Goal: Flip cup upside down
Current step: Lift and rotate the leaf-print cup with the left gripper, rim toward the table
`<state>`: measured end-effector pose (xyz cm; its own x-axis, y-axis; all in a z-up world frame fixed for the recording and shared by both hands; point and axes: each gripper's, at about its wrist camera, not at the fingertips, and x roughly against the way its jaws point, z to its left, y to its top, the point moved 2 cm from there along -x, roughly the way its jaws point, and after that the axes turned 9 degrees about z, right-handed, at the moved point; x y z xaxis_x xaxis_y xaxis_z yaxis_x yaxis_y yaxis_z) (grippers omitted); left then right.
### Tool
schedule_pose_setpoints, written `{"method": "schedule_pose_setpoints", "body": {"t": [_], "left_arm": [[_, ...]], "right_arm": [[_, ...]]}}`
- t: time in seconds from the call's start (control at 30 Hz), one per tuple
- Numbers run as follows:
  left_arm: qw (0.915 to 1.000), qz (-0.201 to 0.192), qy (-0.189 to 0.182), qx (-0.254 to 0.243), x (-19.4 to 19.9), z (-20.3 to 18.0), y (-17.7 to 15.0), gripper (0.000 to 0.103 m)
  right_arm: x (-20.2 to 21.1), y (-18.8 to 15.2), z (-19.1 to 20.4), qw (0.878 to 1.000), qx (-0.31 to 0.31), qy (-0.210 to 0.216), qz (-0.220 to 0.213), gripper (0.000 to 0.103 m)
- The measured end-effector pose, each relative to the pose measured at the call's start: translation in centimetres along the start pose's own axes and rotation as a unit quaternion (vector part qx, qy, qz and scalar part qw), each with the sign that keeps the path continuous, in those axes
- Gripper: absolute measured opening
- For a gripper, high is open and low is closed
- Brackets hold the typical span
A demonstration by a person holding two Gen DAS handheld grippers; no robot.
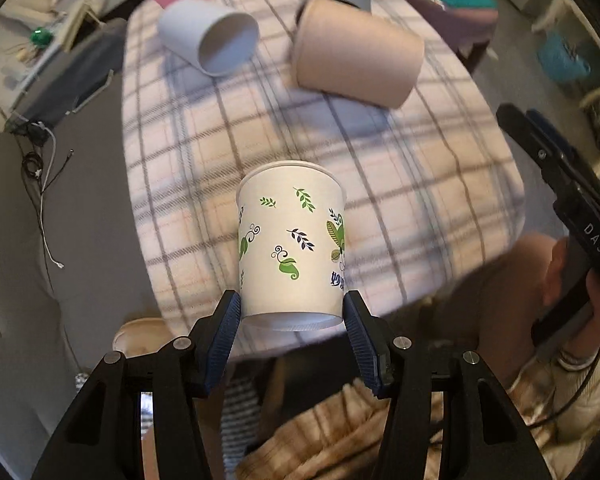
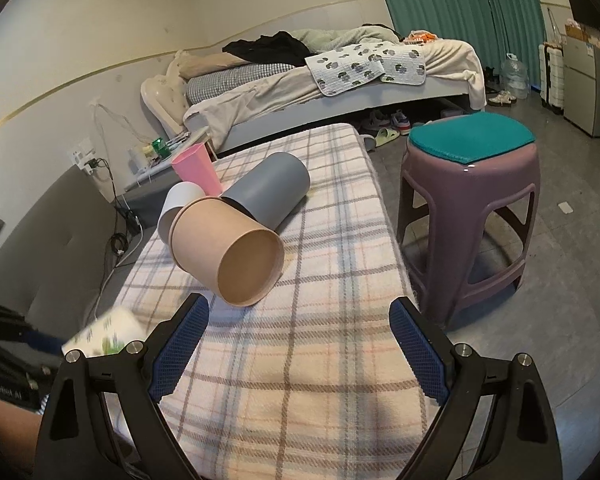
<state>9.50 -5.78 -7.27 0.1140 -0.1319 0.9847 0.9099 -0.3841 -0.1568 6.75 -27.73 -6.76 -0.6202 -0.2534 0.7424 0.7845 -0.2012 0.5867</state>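
So the left gripper (image 1: 292, 312) has its two blue-padded fingers (image 1: 225, 332) clamped on the base end of a white paper cup with green leaf prints (image 1: 292, 240). The cup's base points back at the camera and its wide rim points away, out over the near edge of the plaid blanket (image 1: 400, 184), so it's held up in the air rather than sitting on anything. From the right wrist view you only catch a blurry bit of that cup at the lower left, off the blanket's left edge.

The right gripper (image 2: 298, 344) is spread wide with nothing between its pads (image 2: 418, 354), hanging over the near end of the blanket.

Further out, toward the middle and far end of the blanket, there's a bunch of other cups lying on their sides: a brown kraft paper cup (image 2: 228, 250) with its mouth facing the right camera, a grey cup (image 2: 270, 188) just behind it and touching it, and a white cup (image 2: 176, 210) tucked on its left. A pink cup (image 2: 196, 172) stands at the far left edge.

Off the blanket's right side sits a purple plastic stool (image 2: 468, 216) with a teal cushion (image 2: 472, 138) on top.
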Motion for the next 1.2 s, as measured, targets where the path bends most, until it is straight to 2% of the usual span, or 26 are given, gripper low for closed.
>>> {"method": "schedule_pose_setpoints", "body": {"t": [0.2,0.4,0.57,0.8,0.93,1.03,1.13,1.2], "left_arm": [[0.9987,0.043,0.014,-0.025,0.3,0.4,1.9,0.055],[0.9913,0.104,0.058,-0.056,0.5,0.8,3.1,0.055],[0.9882,0.117,0.067,-0.072,-0.2,0.4,5.4,0.055],[0.9933,0.063,0.068,-0.069,1.2,0.7,8.8,0.055],[0.9944,0.037,0.064,-0.075,1.3,0.8,8.9,0.055],[0.9956,0.002,0.057,-0.074,1.7,0.5,9.0,0.057],[0.9955,-0.037,0.057,-0.067,2.3,0.6,9.0,0.069],[0.9953,-0.058,0.046,-0.062,2.7,0.6,8.7,0.070]], "right_arm": [[-0.1,0.1,-0.3,1.000,-0.001,0.010,0.002,0.092],[-0.3,0.3,-1.4,1.000,-0.020,0.018,0.007,0.092],[-0.5,0.6,-2.0,0.999,-0.026,0.021,0.008,0.092],[-0.7,0.8,-3.3,0.999,-0.039,0.018,0.012,0.092],[-0.7,0.8,-3.5,0.999,-0.038,0.015,0.011,0.092],[-0.7,0.8,-3.3,0.999,-0.035,0.015,0.010,0.092],[-0.7,0.7,-2.8,1.000,-0.027,0.013,0.010,0.092],[-0.6,0.7,-2.5,1.000,-0.018,0.008,0.008,0.092]]}}
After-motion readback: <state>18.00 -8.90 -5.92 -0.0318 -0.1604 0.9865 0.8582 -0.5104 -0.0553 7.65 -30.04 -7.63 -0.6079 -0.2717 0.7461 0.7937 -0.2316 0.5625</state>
